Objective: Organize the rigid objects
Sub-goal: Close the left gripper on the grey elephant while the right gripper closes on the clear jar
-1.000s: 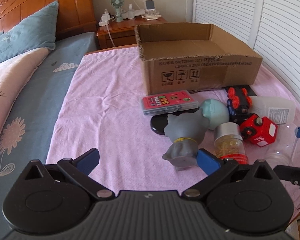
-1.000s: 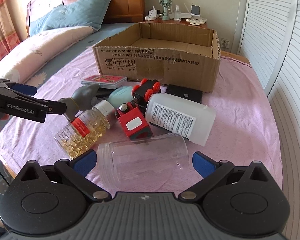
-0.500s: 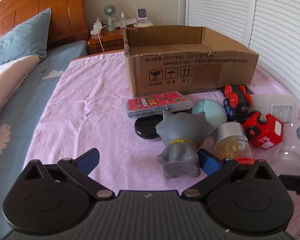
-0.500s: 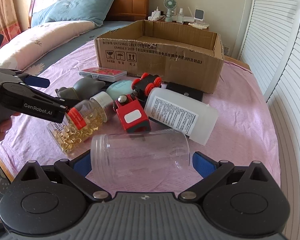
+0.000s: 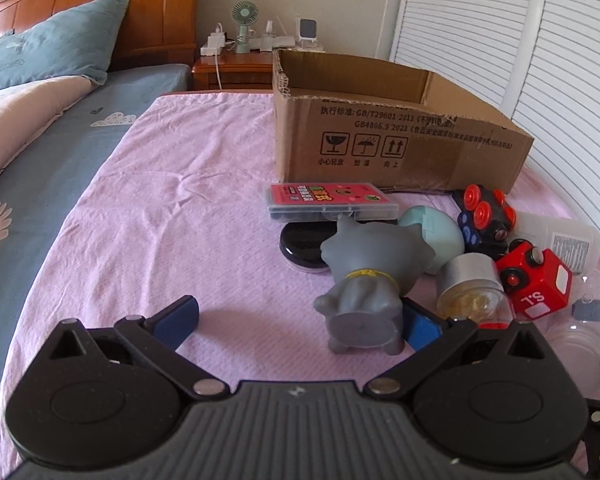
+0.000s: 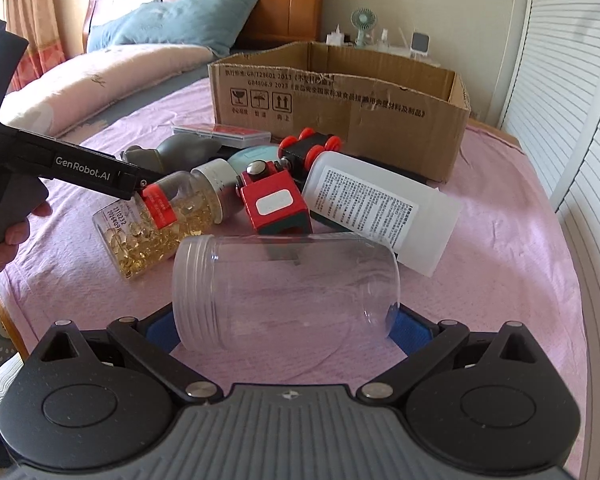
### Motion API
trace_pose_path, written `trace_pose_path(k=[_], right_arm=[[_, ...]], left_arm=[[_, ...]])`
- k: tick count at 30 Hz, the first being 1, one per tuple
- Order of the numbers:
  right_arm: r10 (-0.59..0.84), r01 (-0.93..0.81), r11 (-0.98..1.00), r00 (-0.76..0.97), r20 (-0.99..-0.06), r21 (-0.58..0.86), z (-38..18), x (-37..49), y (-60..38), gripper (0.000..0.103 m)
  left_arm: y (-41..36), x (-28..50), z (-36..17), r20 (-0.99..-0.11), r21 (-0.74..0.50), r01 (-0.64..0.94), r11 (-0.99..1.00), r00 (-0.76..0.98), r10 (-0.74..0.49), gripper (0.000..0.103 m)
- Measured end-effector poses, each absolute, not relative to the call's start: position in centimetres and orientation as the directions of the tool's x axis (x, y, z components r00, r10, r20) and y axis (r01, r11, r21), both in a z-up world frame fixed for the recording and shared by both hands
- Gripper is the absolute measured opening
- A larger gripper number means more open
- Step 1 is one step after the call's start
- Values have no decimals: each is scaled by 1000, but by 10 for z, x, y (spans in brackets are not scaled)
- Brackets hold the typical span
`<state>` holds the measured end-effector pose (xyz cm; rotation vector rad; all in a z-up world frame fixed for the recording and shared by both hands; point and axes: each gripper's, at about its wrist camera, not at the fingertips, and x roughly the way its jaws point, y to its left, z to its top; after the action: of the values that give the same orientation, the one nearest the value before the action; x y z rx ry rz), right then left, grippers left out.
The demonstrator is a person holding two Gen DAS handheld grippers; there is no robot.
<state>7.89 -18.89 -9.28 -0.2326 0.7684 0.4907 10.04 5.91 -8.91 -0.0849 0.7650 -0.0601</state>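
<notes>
A pile of objects lies on the pink cloth before an open cardboard box (image 5: 400, 140) (image 6: 340, 100). A grey toy figure (image 5: 368, 276) lies just inside my left gripper's (image 5: 300, 316) right finger; the jaws are wide open. My right gripper (image 6: 284, 328) is open, with its fingers on either side of a clear empty jar (image 6: 284, 288) lying on its side. Whether the pads touch the jar I cannot tell. Beside it lie a capsule bottle (image 6: 160, 224), a red toy block (image 6: 276, 208) and a white bottle (image 6: 376, 208).
A red card case (image 5: 328, 198), a black lid (image 5: 304, 244), a teal ball (image 5: 432, 232) and a black toy with red wheels (image 5: 484, 216) lie near the box. The bed with pillows (image 5: 52, 52) is on the left, shutter doors (image 5: 540, 40) on the right.
Both grippers moved forward towards the pile. The grey figure now sits by the left gripper's right finger. The clear jar now lies between the right gripper's fingers.
</notes>
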Motion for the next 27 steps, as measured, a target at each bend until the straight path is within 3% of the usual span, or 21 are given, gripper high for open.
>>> trace_pose_path(k=[6,11,22,27], right_arm=[[339,-493,870,633,-696,-25,-94,76,-190,103],[336,-488,873,636,-695,-25,-94,74,-189,103],[320,-479,877,627,-710,-28,-93,77,-186,103],[307,-487,873,616,-725,-43,-90,76,-184,103]], left_arm=[[59,101,-88,-678,-101,54,993,727,-108,99],[51,98,-80,-636,-115,117,986,754,-164,74],[39,108,-81,-638,-176,149,973,735,-228,43],[43,103,-78,-646,-117,169,979,736,-204,43]])
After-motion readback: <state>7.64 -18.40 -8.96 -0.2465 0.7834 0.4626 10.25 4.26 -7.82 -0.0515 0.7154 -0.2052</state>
